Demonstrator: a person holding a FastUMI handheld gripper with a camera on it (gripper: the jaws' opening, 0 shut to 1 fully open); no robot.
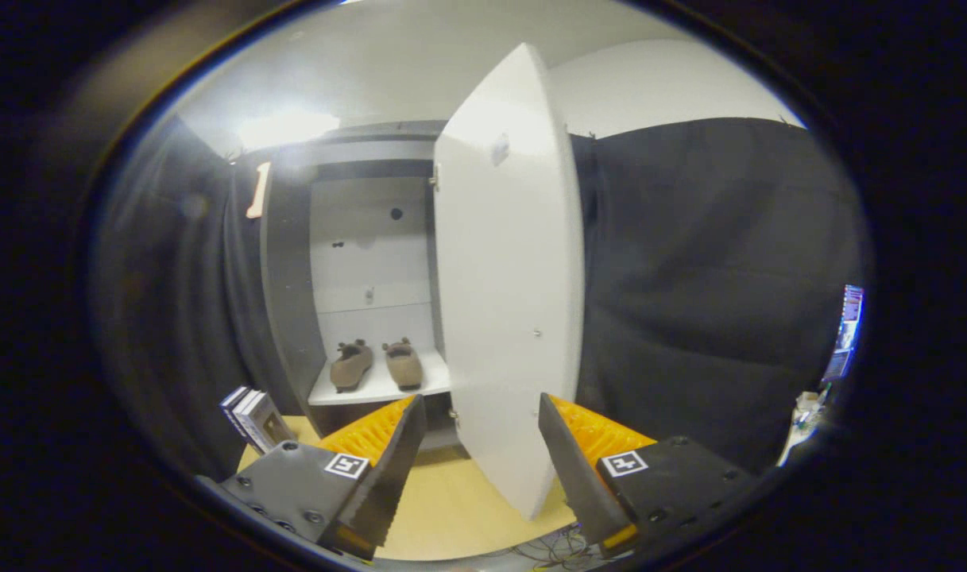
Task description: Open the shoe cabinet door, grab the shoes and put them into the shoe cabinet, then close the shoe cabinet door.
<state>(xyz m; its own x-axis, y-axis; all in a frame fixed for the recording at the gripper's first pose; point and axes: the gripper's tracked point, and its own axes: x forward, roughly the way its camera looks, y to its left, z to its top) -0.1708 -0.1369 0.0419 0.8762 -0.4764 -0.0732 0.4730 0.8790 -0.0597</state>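
Observation:
The shoe cabinet (pixel 286 286) stands ahead with its white door (pixel 508 286) swung open toward me, edge-on to the right of the opening. A pair of brown shoes (pixel 376 364) sits side by side on the white lower shelf (pixel 372 391) inside. My gripper (pixel 481 413) is open, its fingers spread wide with nothing pressed between them. The lower part of the door hangs in the gap between the fingers, a little ahead of them, not touched by either. The cabinet's upper shelves look bare.
A few books or boxes (pixel 251 417) stand on the light wooden floor (pixel 451 508) left of the cabinet. Black cloth walls the booth on both sides. A lit screen (pixel 847 330) and some clutter show at the far right.

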